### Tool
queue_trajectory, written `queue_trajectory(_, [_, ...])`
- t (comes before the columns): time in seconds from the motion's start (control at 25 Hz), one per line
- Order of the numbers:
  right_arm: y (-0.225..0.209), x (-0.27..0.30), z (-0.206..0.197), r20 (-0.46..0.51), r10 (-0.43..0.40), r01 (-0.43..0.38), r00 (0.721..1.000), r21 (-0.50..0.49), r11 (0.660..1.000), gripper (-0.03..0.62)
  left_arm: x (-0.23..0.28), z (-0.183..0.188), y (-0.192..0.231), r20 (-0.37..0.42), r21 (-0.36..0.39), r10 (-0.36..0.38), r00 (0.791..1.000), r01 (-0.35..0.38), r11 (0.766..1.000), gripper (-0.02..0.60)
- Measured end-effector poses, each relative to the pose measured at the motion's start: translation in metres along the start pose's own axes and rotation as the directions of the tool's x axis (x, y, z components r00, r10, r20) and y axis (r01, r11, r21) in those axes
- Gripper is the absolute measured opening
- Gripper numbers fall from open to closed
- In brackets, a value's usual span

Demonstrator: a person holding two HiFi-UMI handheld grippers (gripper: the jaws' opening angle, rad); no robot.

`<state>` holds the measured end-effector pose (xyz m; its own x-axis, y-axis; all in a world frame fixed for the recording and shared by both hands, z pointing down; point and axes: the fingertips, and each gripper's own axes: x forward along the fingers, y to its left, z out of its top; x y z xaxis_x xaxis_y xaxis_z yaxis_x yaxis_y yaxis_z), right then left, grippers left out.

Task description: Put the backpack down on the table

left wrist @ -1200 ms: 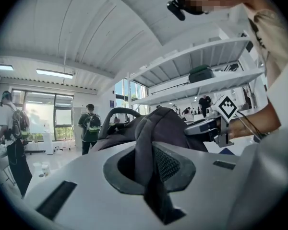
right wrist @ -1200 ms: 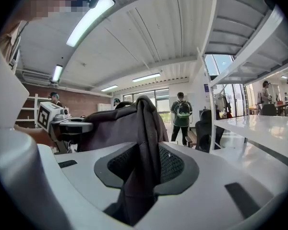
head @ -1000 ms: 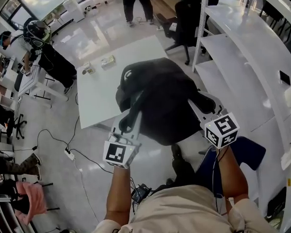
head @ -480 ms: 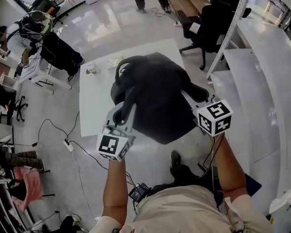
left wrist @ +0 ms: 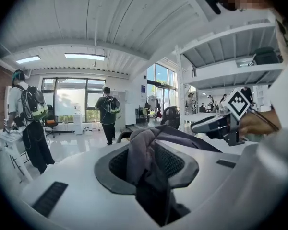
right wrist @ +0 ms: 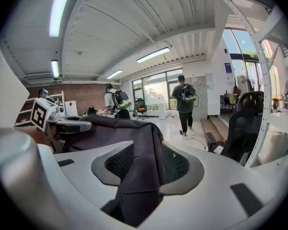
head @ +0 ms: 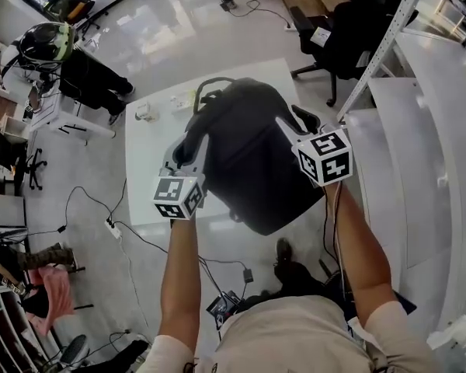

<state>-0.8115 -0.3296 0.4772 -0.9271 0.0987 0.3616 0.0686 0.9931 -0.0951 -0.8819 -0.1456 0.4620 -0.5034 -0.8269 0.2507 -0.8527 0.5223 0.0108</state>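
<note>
1 black fabric backpack [head: 248,158]: was over right half of 1 white square worktop [head: 147,179], bottom past near edge; resting or not, unclear. 2 grippers, left gripper [head: 190,142] & right gripper [head: 291,119]: jaws had just widened, each pinched pack fabric. 2 small items [head: 144,113] sat near far edge; worktop's left half was open.
</note>
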Motion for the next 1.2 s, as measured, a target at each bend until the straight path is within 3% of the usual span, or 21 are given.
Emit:
queue_trajectory(0.2, [0.007, 0.002, 0.005, 0.007, 0.008, -0.008, 1.000, -0.018, 1.000, 0.175, 0.001, -0.026, 0.025, -0.116, 0.046, 0.127, 0.985, -0.123, 0.991, 0.202])
queue_trajectory(0.28, [0.014, -0.004, 0.007, 0.016, 0.002, -0.002, 1.000, -0.027, 1.000, 0.175, -0.011, -0.026, 0.038, -0.113, 0.104, 0.192, 0.975, -0.180, 0.978, 0.255])
queue_trajectory(0.4, [0.028, -0.016, 0.007, 0.028, -0.006, 0.007, 1.000, -0.039, 0.999, 0.175, -0.027, -0.005, 0.051, -0.058, 0.194, 0.228, 0.972, -0.213, 0.957, 0.258])
queue_trajectory(0.6, [0.070, -0.048, 0.015, 0.058, -0.007, 0.011, 0.998, -0.058, 0.998, 0.175, -0.068, 0.042, 0.029, 0.046, 0.221, 0.153, 0.987, -0.159, 0.962, 0.256])
queue_trajectory(0.84, [0.133, -0.101, 0.046, 0.139, 0.005, 0.009, 0.990, -0.099, 0.995, 0.170, -0.146, 0.083, -0.021, 0.147, 0.258, 0.036, 0.988, -0.073, 0.963, 0.237])
queue_trajectory(1.04, [0.187, -0.136, 0.065, 0.183, 0.052, -0.023, 0.982, -0.157, 0.987, 0.066, -0.213, 0.101, -0.049, 0.198, 0.262, -0.012, 0.980, -0.041, 0.964, 0.187])
queue_trajectory(1.2, [0.241, -0.163, 0.081, 0.217, 0.095, -0.045, 0.971, -0.227, 0.973, 0.041, -0.266, 0.113, -0.064, 0.237, 0.255, -0.071, 0.969, 0.009, 0.967, 0.125])
